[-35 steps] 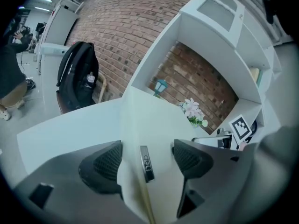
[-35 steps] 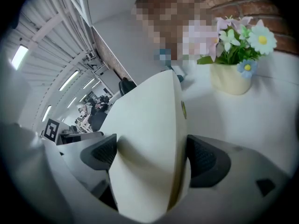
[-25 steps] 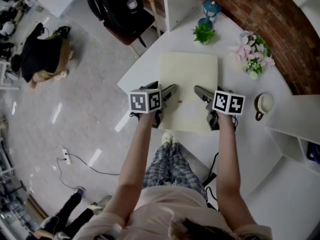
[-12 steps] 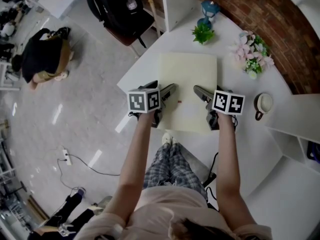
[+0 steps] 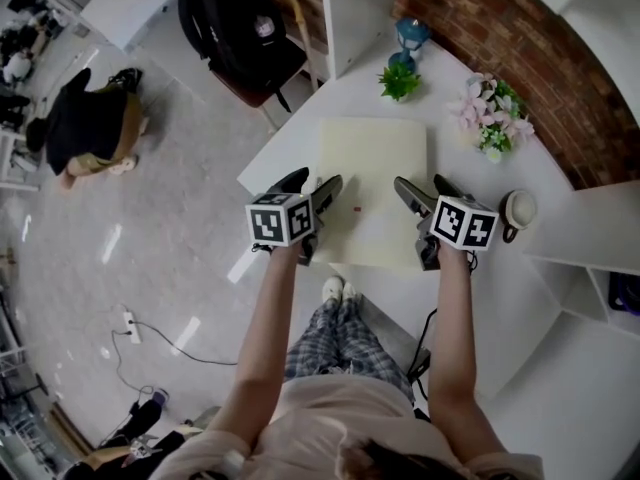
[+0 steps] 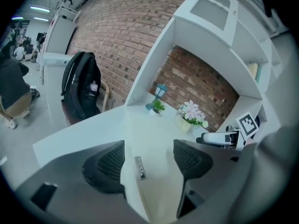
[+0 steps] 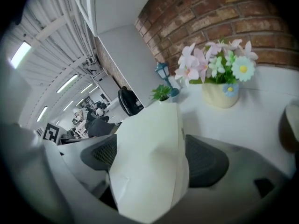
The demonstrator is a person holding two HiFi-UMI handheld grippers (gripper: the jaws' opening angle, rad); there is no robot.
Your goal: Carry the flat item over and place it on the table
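Observation:
A pale yellow flat mat (image 5: 372, 183) lies on the white table (image 5: 290, 143), its near edge by the table's front rim. My left gripper (image 5: 308, 184) holds the mat's near left corner; in the left gripper view the mat (image 6: 154, 171), with a small label on it, fills the gap of that gripper (image 6: 148, 157). My right gripper (image 5: 422, 190) holds the near right corner. In the right gripper view the mat (image 7: 149, 125) bulges up, bunched in the right gripper (image 7: 149, 157).
At the table's back stand a small green plant (image 5: 399, 80), a blue lantern (image 5: 410, 31) and a pot of flowers (image 5: 490, 118). A mug (image 5: 520, 208) sits right of the right gripper. White shelves (image 5: 590, 233) are at right; a backpack on a chair (image 5: 240, 28) stands on the floor at left.
Both grippers keep their hold at the mat's near corners and have shifted only slightly. The head view has tipped a little, so the table sits higher in it.

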